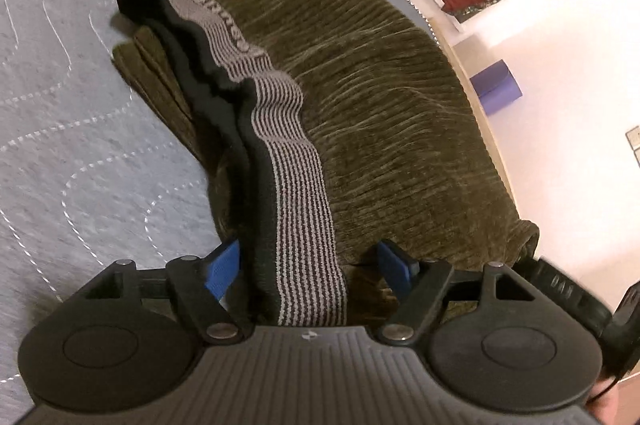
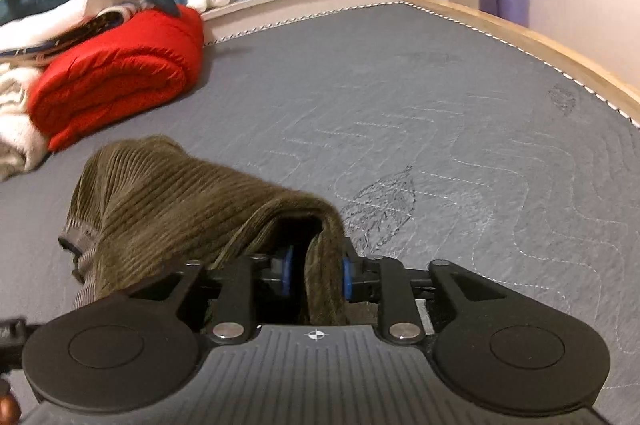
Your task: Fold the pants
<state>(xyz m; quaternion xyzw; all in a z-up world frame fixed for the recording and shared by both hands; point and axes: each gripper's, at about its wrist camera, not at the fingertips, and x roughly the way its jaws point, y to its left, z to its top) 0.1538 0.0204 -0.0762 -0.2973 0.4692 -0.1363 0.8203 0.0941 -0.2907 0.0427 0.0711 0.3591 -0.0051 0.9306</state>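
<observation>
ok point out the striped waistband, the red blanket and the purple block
striped waistband (image 1: 298, 209), left wrist view, on the grey-and-black ribbed band
red blanket (image 2: 120, 81), right wrist view, on its rolled front
purple block (image 1: 496, 87), left wrist view, on its front face

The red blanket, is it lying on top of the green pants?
No, the red blanket lies rolled up on the bed, apart from the green pants.

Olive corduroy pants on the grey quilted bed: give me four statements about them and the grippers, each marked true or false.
1. The olive corduroy pants have a grey-and-black striped waistband. True.
2. The left gripper is clamped shut on that waistband. False: its jaws stand apart, waistband loose between them.
3. Corduroy sits between the right gripper fingers. True.
4. The rolled red quilt lies on the pants. False: it lies apart on the grey quilted bed.
</observation>
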